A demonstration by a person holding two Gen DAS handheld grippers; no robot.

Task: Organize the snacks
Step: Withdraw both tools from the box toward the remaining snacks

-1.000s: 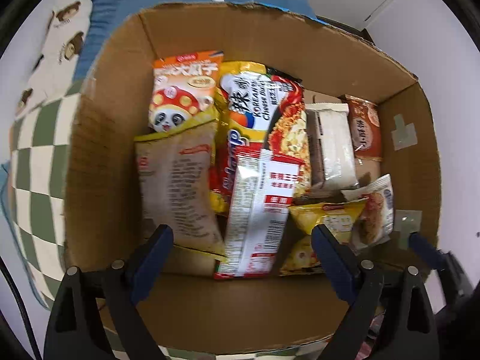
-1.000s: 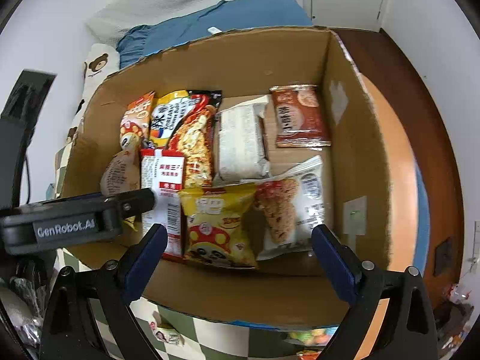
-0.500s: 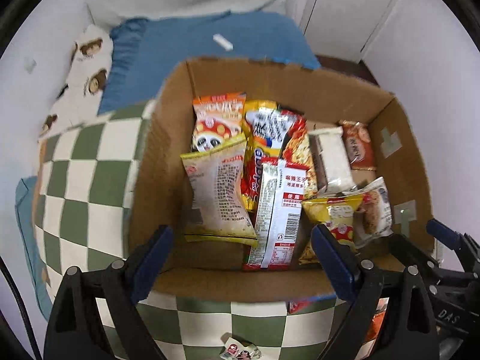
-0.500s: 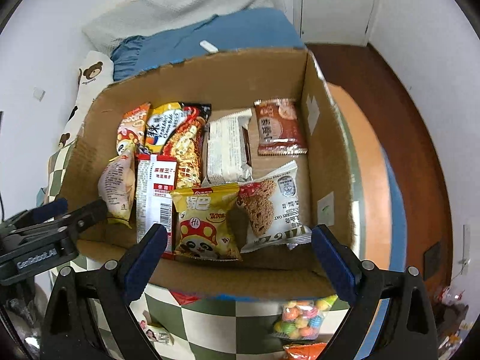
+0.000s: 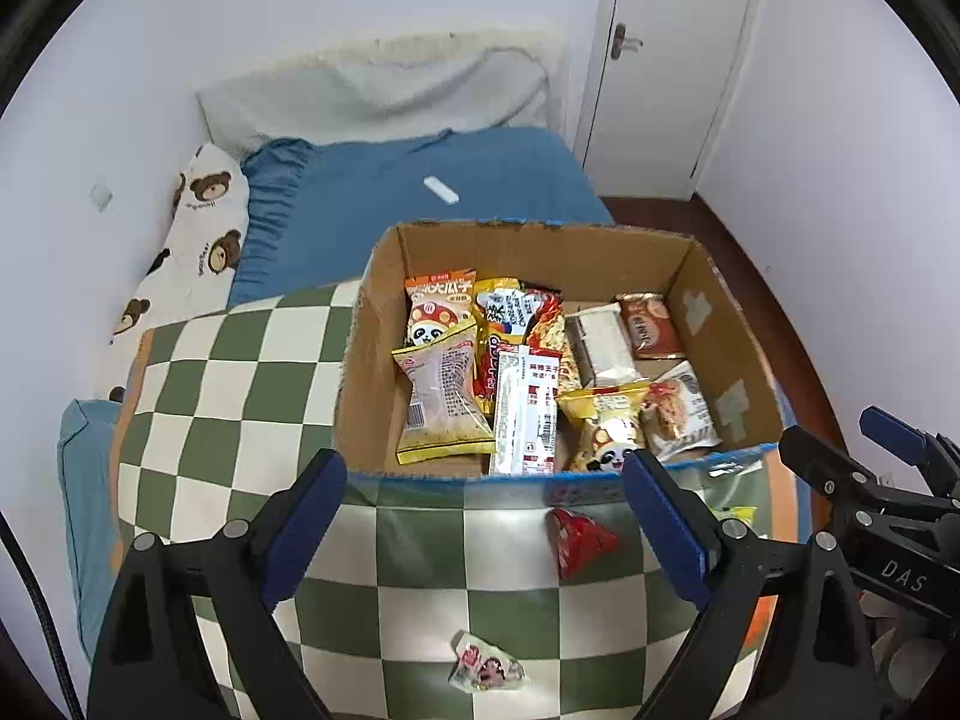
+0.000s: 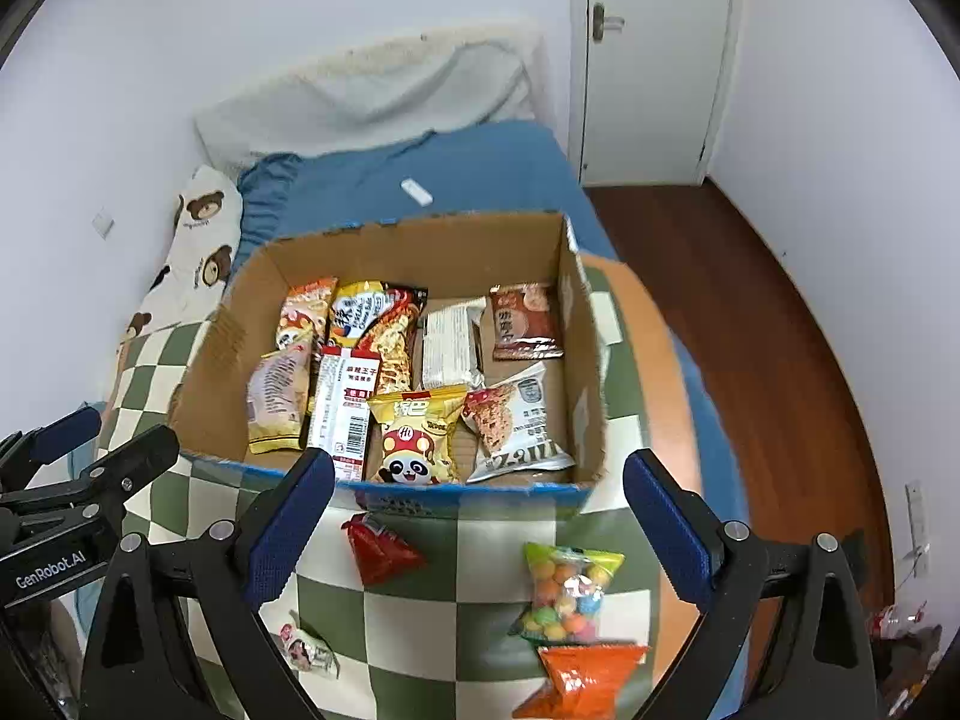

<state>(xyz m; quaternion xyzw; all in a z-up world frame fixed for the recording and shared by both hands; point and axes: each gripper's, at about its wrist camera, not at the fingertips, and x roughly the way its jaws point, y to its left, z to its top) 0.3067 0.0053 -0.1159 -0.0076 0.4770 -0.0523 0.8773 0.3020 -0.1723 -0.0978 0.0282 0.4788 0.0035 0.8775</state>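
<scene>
A cardboard box (image 5: 741, 330) (image 6: 219, 348) sits on a green-and-white checkered blanket (image 5: 240, 372) (image 6: 420, 630) and holds several snack packets lying flat. Loose on the blanket in front of it lie a red packet (image 5: 576, 540) (image 6: 378, 549), a small white wrapped snack (image 5: 486, 669) (image 6: 306, 651), a bag of coloured candy balls (image 6: 567, 591) and an orange packet (image 6: 585, 675). My left gripper (image 5: 483, 516) is open and empty, back from the box's near edge. My right gripper (image 6: 477, 516) is open and empty, above the loose snacks.
The blanket lies on a bed with a blue sheet (image 5: 420, 198), a bear-print pillow (image 5: 192, 240) and a small white object (image 5: 441, 189). Wood floor (image 6: 780, 360) and a white door (image 6: 648, 60) are to the right.
Both grippers have pulled back and up from the box. The view widened from the box's inside to the whole bed, and the loose snacks in front came into sight.
</scene>
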